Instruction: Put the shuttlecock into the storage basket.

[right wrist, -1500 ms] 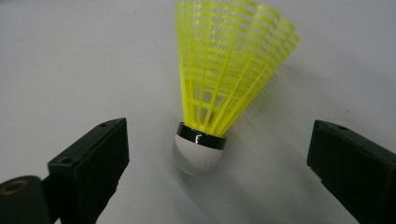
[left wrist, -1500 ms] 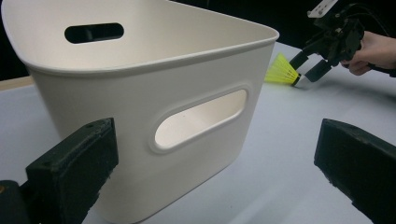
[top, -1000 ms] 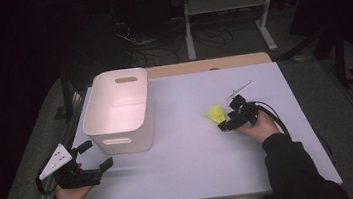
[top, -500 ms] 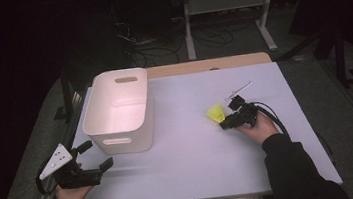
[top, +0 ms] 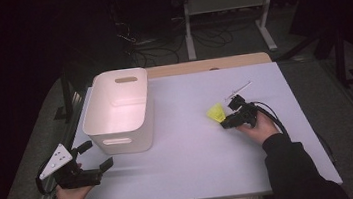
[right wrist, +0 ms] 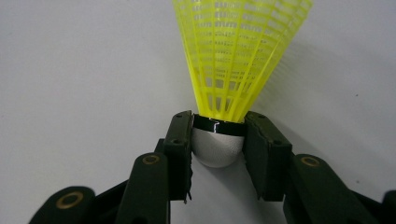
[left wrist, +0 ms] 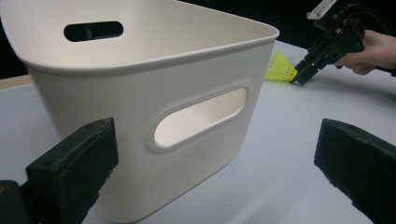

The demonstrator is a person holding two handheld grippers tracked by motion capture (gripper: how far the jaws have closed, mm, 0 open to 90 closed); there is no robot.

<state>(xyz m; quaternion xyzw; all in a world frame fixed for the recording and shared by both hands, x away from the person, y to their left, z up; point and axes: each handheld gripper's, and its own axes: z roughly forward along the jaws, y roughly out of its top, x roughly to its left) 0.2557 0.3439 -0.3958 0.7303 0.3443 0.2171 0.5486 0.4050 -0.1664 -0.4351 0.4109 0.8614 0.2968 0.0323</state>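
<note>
A yellow shuttlecock (top: 215, 112) (right wrist: 240, 51) lies on the white table, right of centre. My right gripper (top: 223, 122) (right wrist: 218, 135) is shut on its white cork head, one pad pressing on each side. Those jaws have just been closing with the cork between them. The skirt points away from the gripper, toward the bin. The shuttlecock (left wrist: 280, 67) also shows far off in the left gripper view. My left gripper (top: 96, 155) (left wrist: 217, 163) is held open at the table's near left corner, with nothing between its jaws, facing the bin's front wall.
A white plastic bin (top: 121, 142) (left wrist: 140, 93) with handle slots stands upright at the left of the table (top: 196, 157), its inside bare. A small white stick-like item (top: 241, 89) lies just beyond the right gripper. Dark floor, cables and a metal stand lie past the far edge.
Both hands have stayed where they were. The right gripper's jaws have drawn in around the shuttlecock's base.
</note>
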